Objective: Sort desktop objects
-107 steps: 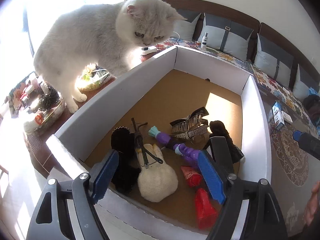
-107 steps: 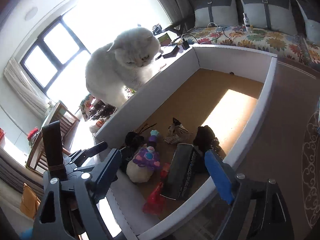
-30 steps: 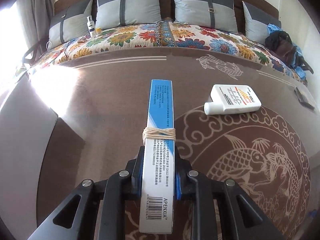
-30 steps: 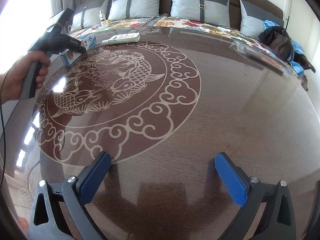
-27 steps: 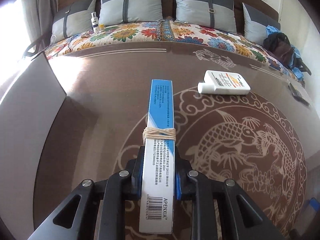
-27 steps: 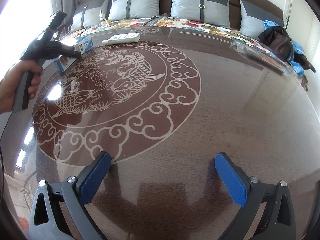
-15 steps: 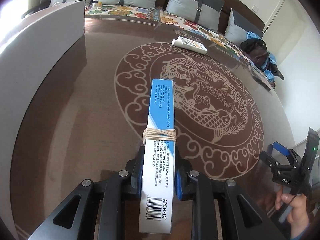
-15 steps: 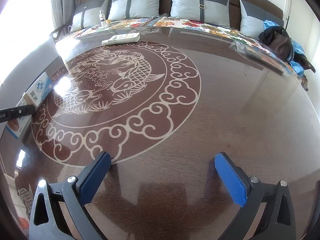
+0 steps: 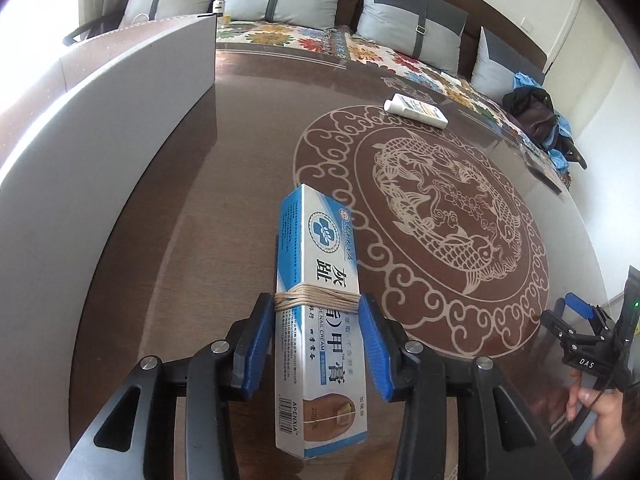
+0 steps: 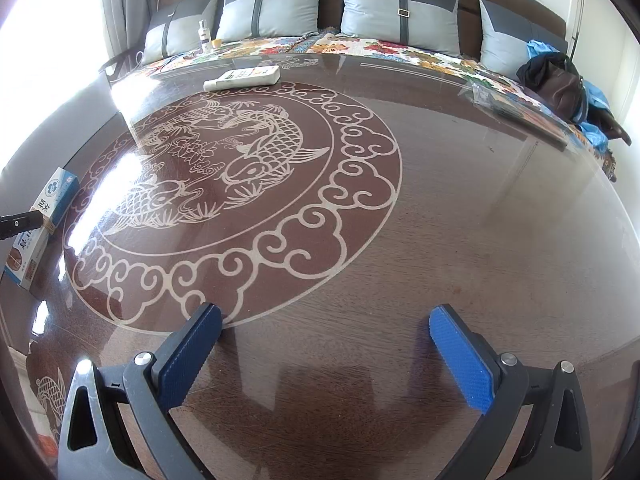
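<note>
A long blue and white nail cream box (image 9: pixel 320 304), bound with a rubber band, lies flat on the dark table with its wide face up. My left gripper (image 9: pixel 318 320) stands around it with its blue pads a little apart from the box sides, open. The box also shows at the left edge of the right wrist view (image 10: pixel 40 224). A white tube (image 9: pixel 416 110) lies at the far side of the table, also seen in the right wrist view (image 10: pixel 242 77). My right gripper (image 10: pixel 326 344) is open and empty over the near table edge.
The white wall of the sorting box (image 9: pixel 100 152) runs along the left. The table (image 10: pixel 440 216) has a round fish pattern under glass. A sofa with grey cushions (image 10: pixel 272 4) and a dark bag (image 10: pixel 556 80) lie behind it. A flat booklet (image 10: pixel 516 114) lies at the table's right edge.
My left gripper has opened and let the box go. The box has tipped from its narrow edge onto its wide face on the table. The right gripper has not moved.
</note>
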Motion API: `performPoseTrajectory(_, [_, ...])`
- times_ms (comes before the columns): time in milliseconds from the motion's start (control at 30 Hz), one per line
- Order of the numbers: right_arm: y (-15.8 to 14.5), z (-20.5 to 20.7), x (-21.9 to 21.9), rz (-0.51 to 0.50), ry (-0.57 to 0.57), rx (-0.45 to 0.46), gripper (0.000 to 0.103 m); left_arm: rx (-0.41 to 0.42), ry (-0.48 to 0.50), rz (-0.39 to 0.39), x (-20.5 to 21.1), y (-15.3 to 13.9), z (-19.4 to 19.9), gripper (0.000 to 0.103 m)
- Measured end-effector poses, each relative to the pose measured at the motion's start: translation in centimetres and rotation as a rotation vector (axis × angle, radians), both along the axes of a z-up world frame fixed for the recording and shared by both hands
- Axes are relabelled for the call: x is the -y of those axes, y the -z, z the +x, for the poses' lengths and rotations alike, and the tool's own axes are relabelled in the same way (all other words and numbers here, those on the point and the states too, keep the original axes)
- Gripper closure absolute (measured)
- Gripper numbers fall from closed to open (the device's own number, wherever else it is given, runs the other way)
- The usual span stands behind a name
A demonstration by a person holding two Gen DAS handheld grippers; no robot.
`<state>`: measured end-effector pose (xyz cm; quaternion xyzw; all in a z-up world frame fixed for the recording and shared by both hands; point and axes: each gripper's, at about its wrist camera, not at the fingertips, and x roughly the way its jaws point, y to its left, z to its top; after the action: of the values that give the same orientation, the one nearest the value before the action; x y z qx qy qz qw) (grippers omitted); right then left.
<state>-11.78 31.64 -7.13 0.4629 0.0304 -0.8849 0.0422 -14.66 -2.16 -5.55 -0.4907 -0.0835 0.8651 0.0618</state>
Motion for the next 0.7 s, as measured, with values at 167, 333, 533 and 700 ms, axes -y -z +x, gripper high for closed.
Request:
performPoseTrajectory(167, [0.0, 0.0, 0.0, 0.000, 0.000, 0.000, 0.000, -0.011, 0.031, -0.022, -1.0, 0.8, 0.4, 0.037])
performPoseTrajectory(333, [0.0, 0.0, 0.0, 0.000, 0.000, 0.000, 0.000, -0.040, 0.053, -0.075, -2.1, 1.5, 0.4, 0.022])
performPoseTrajectory(533, [0.0, 0.0, 0.0, 0.000, 0.000, 0.000, 0.000, -0.068, 0.055, -0.212, -4.0, 2.2, 0.3, 0.009])
performPoseTrajectory(700, [0.0, 0.0, 0.0, 0.000, 0.000, 0.000, 0.000, -0.071, 0.003, -0.205, -3.6, 2.4, 0.3, 0.000])
